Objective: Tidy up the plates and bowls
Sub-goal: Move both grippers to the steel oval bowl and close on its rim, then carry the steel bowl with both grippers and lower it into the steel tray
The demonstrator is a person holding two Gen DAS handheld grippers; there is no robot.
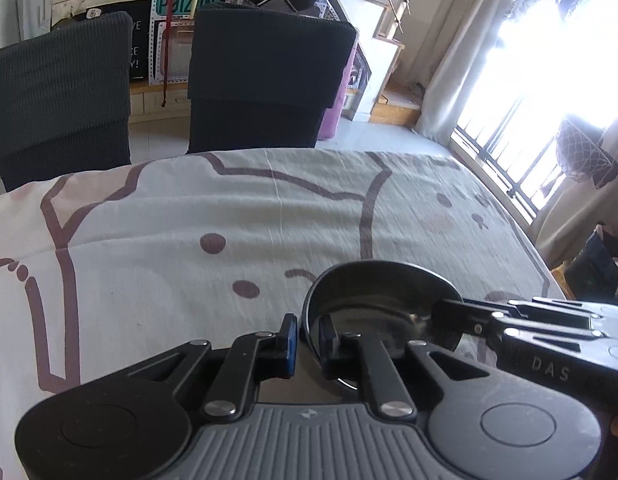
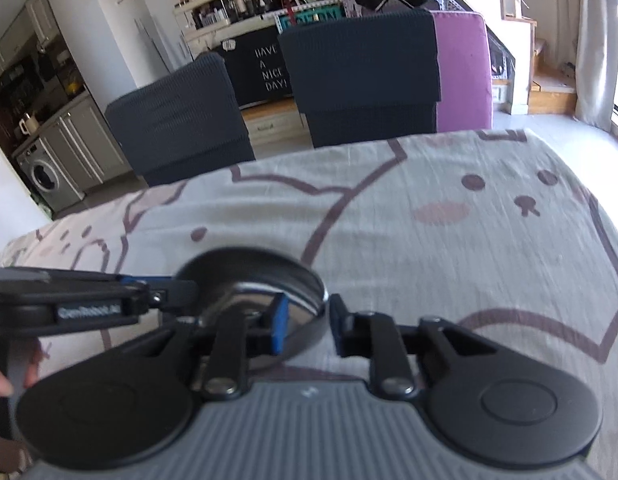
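Surface under a cartoon-print cloth [image 2: 429,240]; two dark covered chairs [image 1: 265,80] behind it. Washing machine [image 2: 45,176] in the kitchen at far left, chalkboard sign [image 2: 271,70] behind. Barred window [image 1: 521,120] blown out by daylight, pale curtain [image 1: 449,80] beside it.

Bowl [image 1: 373,304] on table [image 1: 189,216], gripper either side, chairs [image 1: 265,80] behind

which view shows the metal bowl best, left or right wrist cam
The left wrist view: the metal bowl is sharper there, its inside and far rim open to the camera. In the right wrist view the bowl is blurred, with both grippers across much of it.
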